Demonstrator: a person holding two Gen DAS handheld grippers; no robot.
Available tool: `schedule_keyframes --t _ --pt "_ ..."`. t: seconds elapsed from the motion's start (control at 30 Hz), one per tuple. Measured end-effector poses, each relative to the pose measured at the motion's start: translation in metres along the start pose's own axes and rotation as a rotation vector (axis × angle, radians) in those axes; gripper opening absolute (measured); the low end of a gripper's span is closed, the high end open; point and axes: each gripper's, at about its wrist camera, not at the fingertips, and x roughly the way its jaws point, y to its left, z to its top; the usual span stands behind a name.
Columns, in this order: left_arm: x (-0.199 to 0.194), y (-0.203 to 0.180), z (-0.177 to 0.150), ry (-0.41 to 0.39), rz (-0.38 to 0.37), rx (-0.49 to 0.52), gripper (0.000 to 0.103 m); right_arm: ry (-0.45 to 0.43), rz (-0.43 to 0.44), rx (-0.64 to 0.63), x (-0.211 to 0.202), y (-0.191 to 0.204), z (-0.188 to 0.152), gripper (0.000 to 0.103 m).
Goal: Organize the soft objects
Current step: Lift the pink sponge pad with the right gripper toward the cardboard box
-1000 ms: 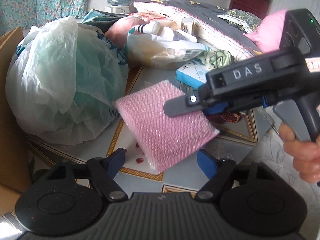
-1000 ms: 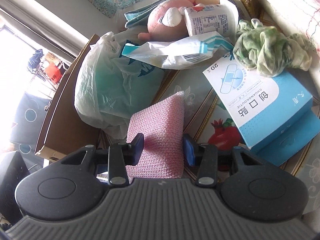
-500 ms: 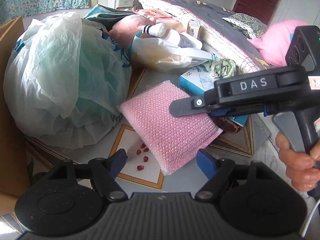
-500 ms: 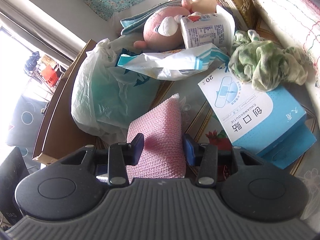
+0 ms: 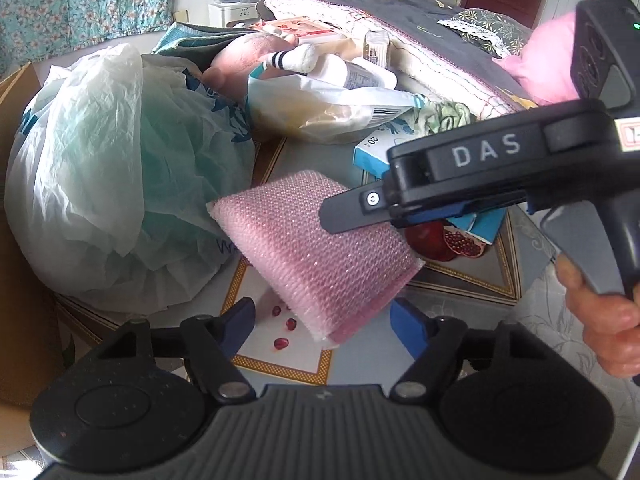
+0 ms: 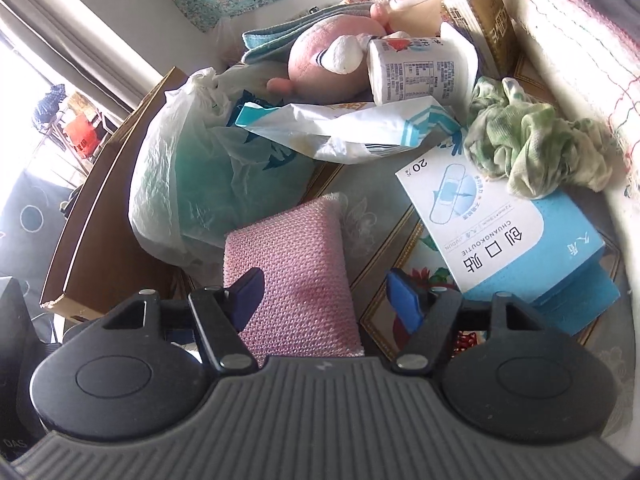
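A pink mesh sponge lies tilted over the patterned table, beside a big plastic bag. My right gripper has its jaws opening around the sponge. The right pad stands clear of it and the left pad overlaps its edge. In the left wrist view one black finger of that gripper crosses the sponge's top. My left gripper is open just below the sponge's near corner, not touching it. A pink plush toy and a crumpled green cloth lie further back.
A white and green plastic bag fills the left, with a cardboard box beyond it. A blue plaster box, a white bottle, a cut pomegranate and loose seeds crowd the table. A quilt lines the right.
The right gripper's jaws have spread and let go of the pink sponge, which has settled from edge-on to a flatter lie. The left gripper has stayed put.
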Motion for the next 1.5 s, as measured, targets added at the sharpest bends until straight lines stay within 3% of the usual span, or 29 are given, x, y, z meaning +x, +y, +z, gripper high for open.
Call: schedule_keyframes --t 0.37,0.87,1.27,1.5 --pt "0.012 -0.008 0.003 0.003 0.029 0.046 0.076 0.004 0.018 -0.008 0.007 0.007 -0.003 0.054" --pt "0.003 -0.022 0.005 -0.025 0.055 0.091 0.075 -0.032 0.048 0.04 -0.007 0.008 -0.009 0.047" --pt "-0.051 -0.037 0.015 -0.157 0.128 0.152 0.075 -0.144 0.092 -0.008 -0.059 0.036 -0.002 0.047" --pt "-0.095 -0.016 0.037 -0.255 0.22 0.143 0.075 -0.193 0.174 -0.093 -0.074 0.09 0.034 0.047"
